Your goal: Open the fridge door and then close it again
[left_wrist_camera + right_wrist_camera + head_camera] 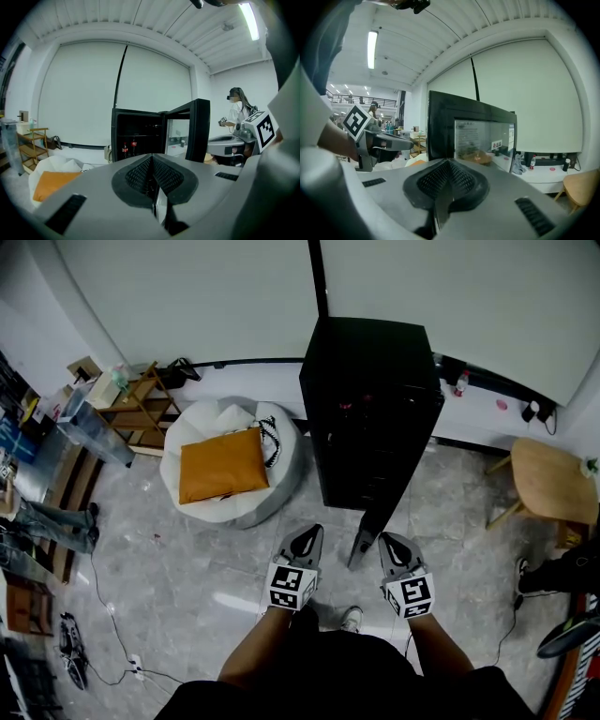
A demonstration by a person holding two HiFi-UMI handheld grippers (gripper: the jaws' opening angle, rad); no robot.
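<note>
The black fridge (375, 399) stands against the far wall with its glass door (364, 542) swung out toward me, edge-on between my two grippers. My left gripper (307, 534) is just left of the door edge, shut and empty. My right gripper (390, 544) is just right of it, also shut with nothing held. In the left gripper view the open fridge interior (138, 136) shows red-capped bottles (129, 148), with the door (197, 129) at its right beyond my left gripper (152, 157). In the right gripper view the door's glass pane (483, 140) fills the middle beyond my right gripper (449, 162).
A white beanbag (234, 493) with an orange cushion (221, 465) lies left of the fridge. A wooden rack (141, 409) stands further left, a round wooden stool (551, 479) at right. Cables (112, 624) trail over the floor. Another person (238, 108) stands behind.
</note>
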